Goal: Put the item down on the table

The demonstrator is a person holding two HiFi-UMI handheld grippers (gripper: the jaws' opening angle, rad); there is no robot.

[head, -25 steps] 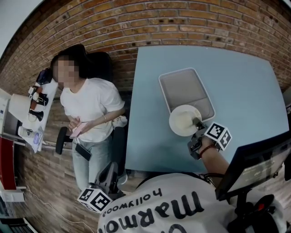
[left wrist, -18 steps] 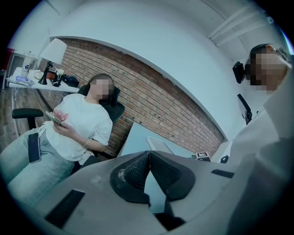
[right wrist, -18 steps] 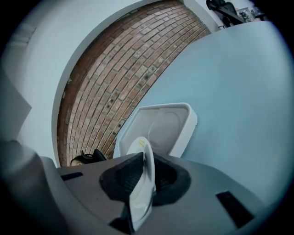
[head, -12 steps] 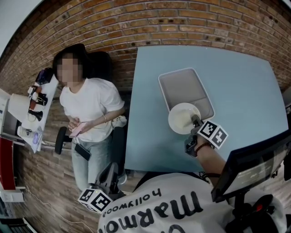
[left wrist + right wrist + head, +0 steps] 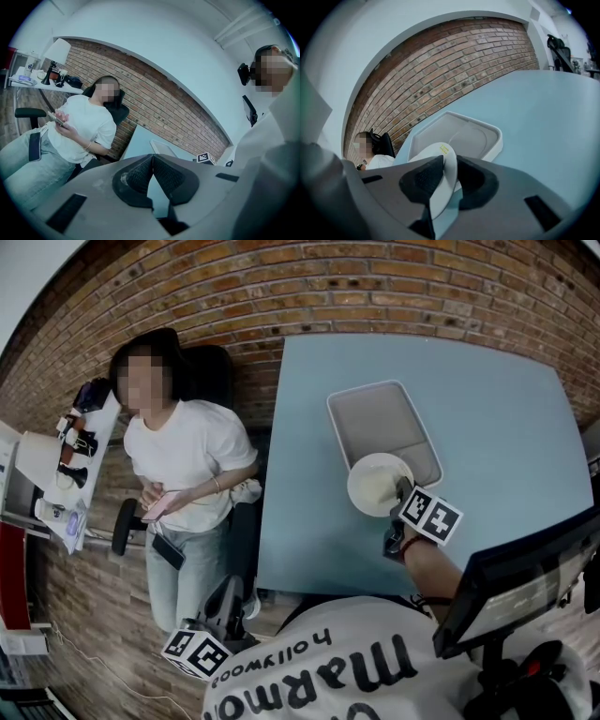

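Rim of a round white plate (image 5: 373,488), likely stiff, light and slippery, pinched in the right claw (image 5: 448,162) over the pale blue surface (image 5: 506,427); left claw (image 5: 152,158) closed, empty.

A brick wall (image 5: 375,287) backs the room — black chair (image 5: 211,371), cluttered desk (image 5: 94,442) beside.

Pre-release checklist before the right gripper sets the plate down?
1. Grip: right gripper shut on the plate rim. Ok.
2. Plate resting on the table: cannot tell, its height is not readable.
3. Plate clear of the tray: not ok in the head view, it overlaps the tray's near end.
4. Free table surface right of the tray: ok, bare.
5. Left gripper out of the way: ok, shut, empty, held off the table.
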